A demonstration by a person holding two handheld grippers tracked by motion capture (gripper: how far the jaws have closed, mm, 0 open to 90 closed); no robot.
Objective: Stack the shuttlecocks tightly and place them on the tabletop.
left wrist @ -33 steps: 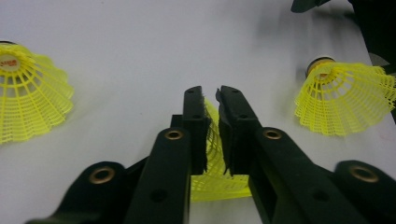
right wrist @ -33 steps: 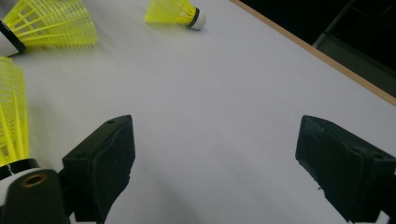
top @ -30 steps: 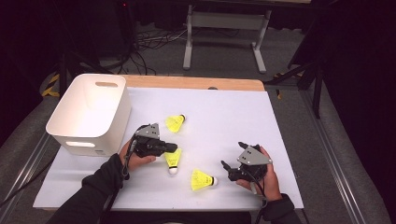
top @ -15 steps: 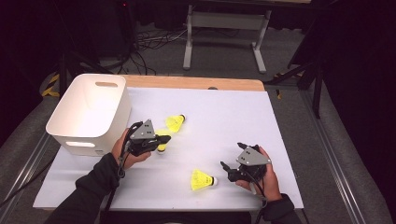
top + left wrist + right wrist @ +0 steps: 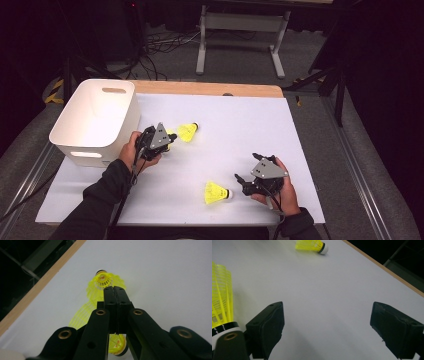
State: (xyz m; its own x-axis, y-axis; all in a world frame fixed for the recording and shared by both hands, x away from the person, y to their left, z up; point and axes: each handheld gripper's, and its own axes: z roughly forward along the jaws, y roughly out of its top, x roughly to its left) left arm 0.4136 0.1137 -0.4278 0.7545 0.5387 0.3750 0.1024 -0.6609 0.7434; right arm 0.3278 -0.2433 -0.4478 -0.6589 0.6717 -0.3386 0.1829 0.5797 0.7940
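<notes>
Under left hand-held gripper point(image 5: 169, 141), clamped shuttlecock point(image 5: 82, 315) mostly hidden; lifted toward 11 o'clock since earlier. Right hand-held gripper point(image 5: 243, 183) wide, unmoved.

White bin point(image 5: 95, 120) blocks left; table point(image 5: 300, 145) open rightward.

In the left gripper view the fingers point(image 5: 115, 302) hide most of a yellow shuttlecock point(image 5: 82, 313) (its cork is cut off at bottom centre).
</notes>
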